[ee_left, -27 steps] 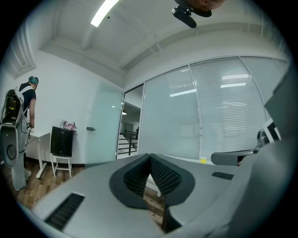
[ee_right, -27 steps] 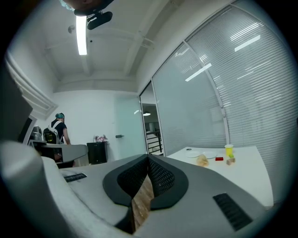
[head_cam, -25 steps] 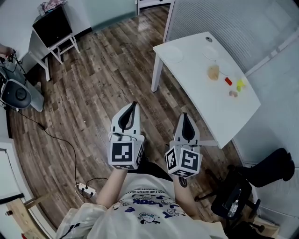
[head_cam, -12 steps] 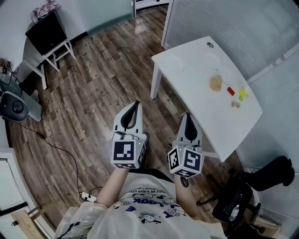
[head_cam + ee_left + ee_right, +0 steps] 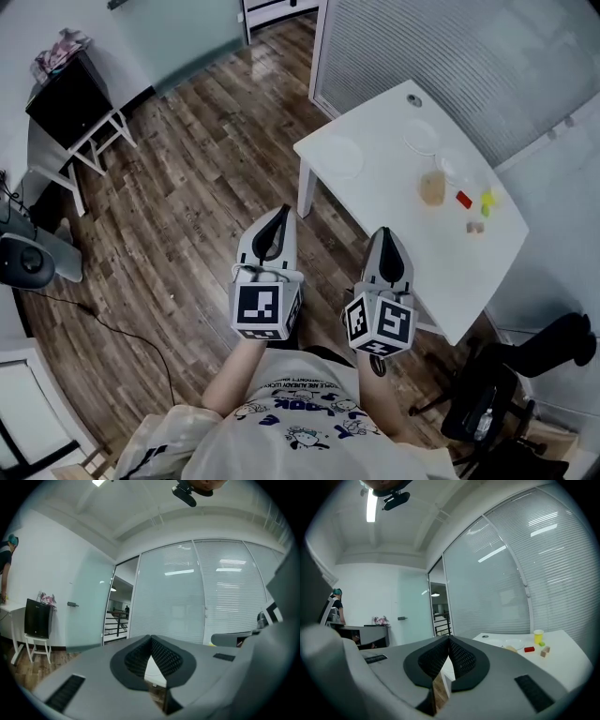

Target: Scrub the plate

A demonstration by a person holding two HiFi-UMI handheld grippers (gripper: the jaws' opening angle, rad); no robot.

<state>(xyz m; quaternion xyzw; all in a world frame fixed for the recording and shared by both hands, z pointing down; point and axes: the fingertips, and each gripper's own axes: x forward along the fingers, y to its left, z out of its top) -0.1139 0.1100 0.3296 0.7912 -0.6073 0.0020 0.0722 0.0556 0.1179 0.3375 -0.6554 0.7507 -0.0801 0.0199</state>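
Readable text: very little. My shirt (image 5: 295, 412), bottom centre of the head view, carries a printed graphic with a line of blue block letters. It possibly reads "LOOK", but it is too small and blurred to confirm. One marker cube (image 5: 265, 309), lower centre, shows a black-and-white coded square without letters. The second marker cube (image 5: 380, 323), just right of it, shows the same kind. Nothing legible in my two gripper views.

Head cam's up high, looking steeply down on floor (image 5: 178, 178) + table (image 5: 394, 206). Gripper cams ride low, facing level; right one shares the table.
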